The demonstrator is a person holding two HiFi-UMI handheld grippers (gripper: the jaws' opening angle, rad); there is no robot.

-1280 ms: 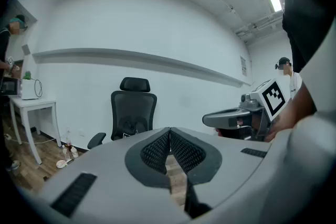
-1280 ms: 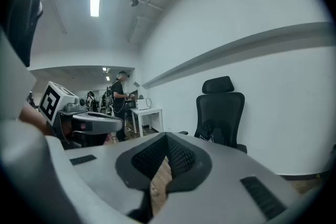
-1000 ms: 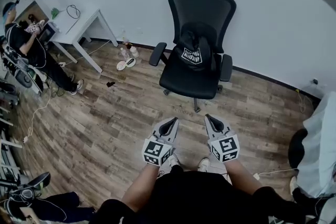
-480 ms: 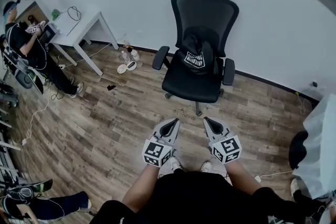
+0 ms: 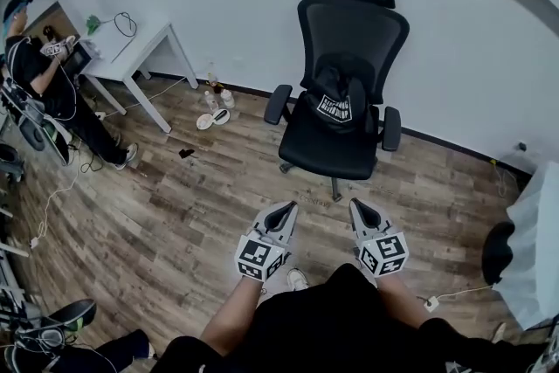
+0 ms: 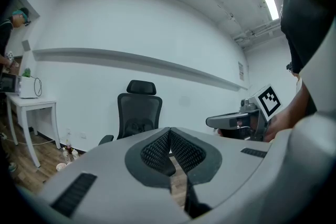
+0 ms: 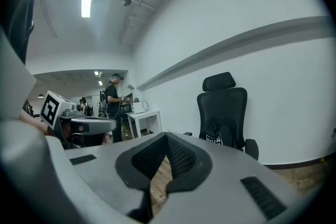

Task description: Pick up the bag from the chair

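A wood-plank floor [image 5: 175, 214] and a plain white wall [image 5: 236, 4] fill the head view. At the far centre stands the black mesh office chair with headrest [image 5: 354, 31]. The black fabric bag with a white printed panel [image 5: 336, 96] sits on its seat, propped against the backrest, which I judge keeps it upright. Its long axis runs up the backrest, top toward the headrest, print facing me. The left gripper [image 5: 285, 210] and right gripper [image 5: 359, 209] hang near me, well apart from the chair and aimed at it, ready for an approach, I'd say.

In the left gripper view, its 2 jaws are pressed together on nothing, with the chair far off to their left.

In the right gripper view, the jaws are likewise clenched and empty, with the bag far off to their right.
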